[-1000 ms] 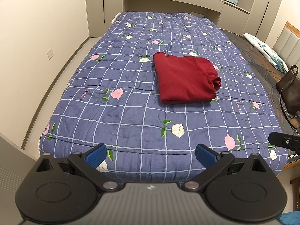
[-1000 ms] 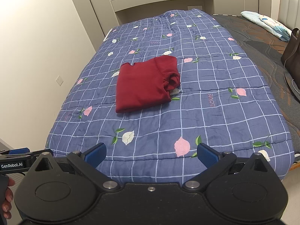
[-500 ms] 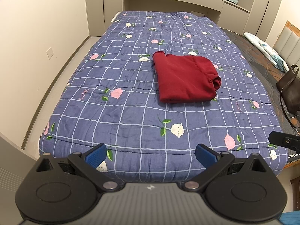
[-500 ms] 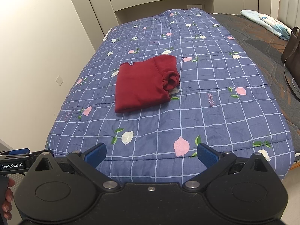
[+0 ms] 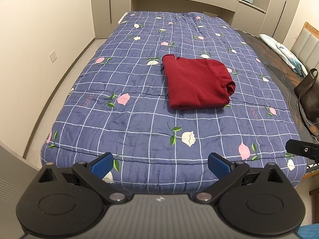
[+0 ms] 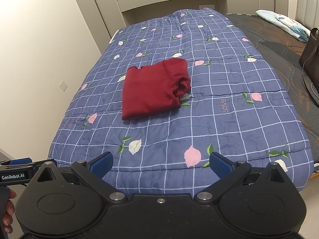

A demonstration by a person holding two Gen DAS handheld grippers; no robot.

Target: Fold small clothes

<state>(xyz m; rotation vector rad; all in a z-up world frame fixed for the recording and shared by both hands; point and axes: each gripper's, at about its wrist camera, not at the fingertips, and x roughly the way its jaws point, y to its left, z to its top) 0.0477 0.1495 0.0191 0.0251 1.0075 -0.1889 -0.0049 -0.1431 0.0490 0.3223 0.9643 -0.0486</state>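
**A:** State the position of the garment.

**B:** The red sweatshirt (image 5: 196, 83) lies folded into a compact rectangle on the blue floral quilt (image 5: 139, 119), near the middle of the bed. One rolled end, at the right side of the fold, bulges slightly. Nothing touches it.

**A:** Condition of the left hand-held gripper (image 5: 160, 162)?

**B:** Its blue-padded fingers (image 5: 101, 164) stand wide apart and hold nothing. It sits at the foot of the bed, well apart from the sweatshirt.

**A:** And the right hand-held gripper (image 6: 160, 162)?

**B:** Same configuration: fingers spread, nothing between them, positioned at the foot edge of the quilt and well apart from the garment.

**A:** Other items in view?

**B:** A dark brown bag (image 5: 308, 101) stands on the uncovered mattress to the right of the quilt. A light patterned pillow (image 6: 285, 23) lies farther back on that side.
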